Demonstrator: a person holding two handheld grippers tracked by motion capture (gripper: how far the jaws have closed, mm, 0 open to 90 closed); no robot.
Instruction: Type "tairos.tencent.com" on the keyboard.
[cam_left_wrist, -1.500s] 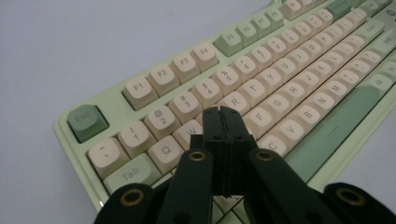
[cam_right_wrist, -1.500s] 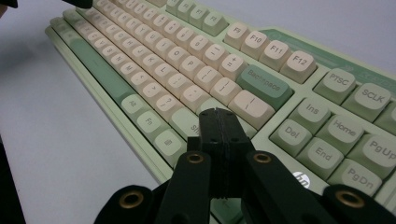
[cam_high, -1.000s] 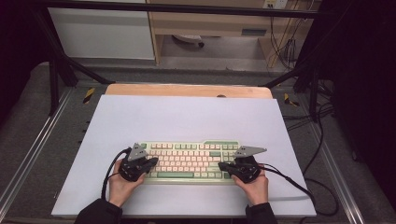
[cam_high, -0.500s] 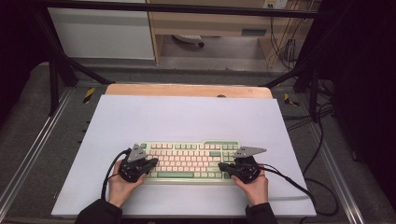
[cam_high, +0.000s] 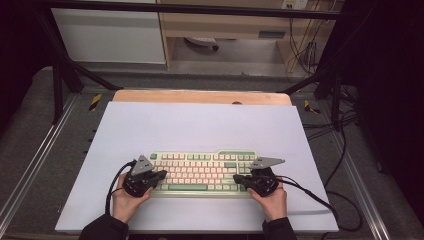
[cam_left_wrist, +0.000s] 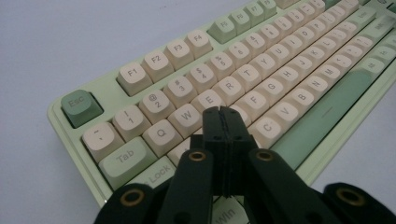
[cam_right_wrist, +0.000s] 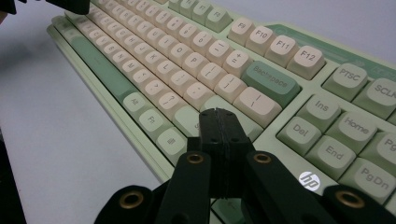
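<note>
A pale green keyboard (cam_high: 202, 172) with cream and green keys lies near the front of the white sheet. My left gripper (cam_high: 161, 174) rests over its left end, jaws shut together with nothing between them. In the left gripper view the shut gripper (cam_left_wrist: 223, 112) hovers over the keyboard (cam_left_wrist: 261, 74) near the A and S keys. My right gripper (cam_high: 237, 178) sits over the keyboard's right end, also shut and empty. In the right gripper view the gripper (cam_right_wrist: 219, 114) is above the Enter and Shift area of the keyboard (cam_right_wrist: 196, 60). A hand holds each gripper.
The white sheet (cam_high: 200, 125) covers a wooden table (cam_high: 200, 96). Black cables (cam_high: 320, 200) trail from both grippers off the front right and left. Metal rails and frame posts flank the table. A cabinet and shelf stand beyond the far edge.
</note>
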